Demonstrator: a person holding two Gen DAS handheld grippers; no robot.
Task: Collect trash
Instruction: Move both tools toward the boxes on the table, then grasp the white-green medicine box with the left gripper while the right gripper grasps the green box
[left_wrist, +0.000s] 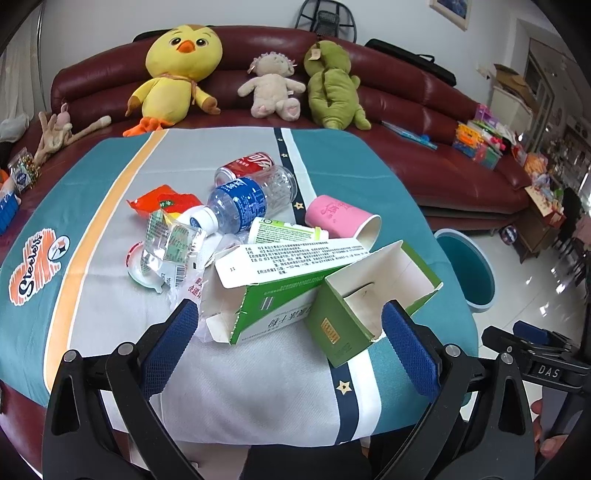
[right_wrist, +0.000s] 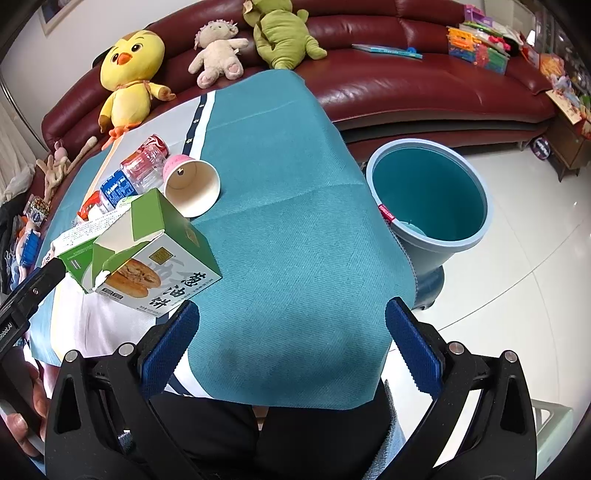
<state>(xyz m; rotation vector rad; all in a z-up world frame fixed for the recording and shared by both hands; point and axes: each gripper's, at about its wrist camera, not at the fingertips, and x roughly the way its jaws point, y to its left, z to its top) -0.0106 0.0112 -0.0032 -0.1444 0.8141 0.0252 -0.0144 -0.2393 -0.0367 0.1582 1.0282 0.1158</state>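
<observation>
1. Left wrist view: shows the left gripper (left_wrist: 290, 310) spread wide and empty, low over the tablecloth (left_wrist: 258, 387) and pointed at the green box (left_wrist: 343, 325). Probably opened that far to span the box's width.
2. Shows the right gripper (right_wrist: 291, 304) released too, clasping nothing, over the bare table corner closest to the bin (right_wrist: 436, 184). Probably waiting on the bin's side for the drop.
3. Bin: set on the floor just beside the table edge and lower than the tabletop, mouth up, presumably so that rubbish can go straight in. Round, tapered, smooth teal plastic with a paler rim; seems almost empty.
4. Trash all on the table, none yet in the bin:
   - green box nearest the bin, tilted with one end flap torn open;
   - flattened carton (left_wrist: 280, 280) touching it on the side away from the bin;
   - pink cup (left_wrist: 340, 218) on its side, mouth turned toward the bin;
   - bottle (left_wrist: 243, 201) and red can (left_wrist: 251, 162) lying down, farther from the bin;
   - clear wrapper (left_wrist: 170, 243) and orange wrapper (left_wrist: 162, 201) farthest from the bin.
5. Materials:
   - stiff printed cardboard with sharp folds, likely to crush if squeezed hard;
   - thin waxy paper cup;
   - ribbed clear plastic bottle with a white cap;
   - glossy metal can;
   - crinkly film, probably slippery against ridged blue pads (left_wrist: 173, 339);
   - woven, slightly wrinkled cloth.
</observation>
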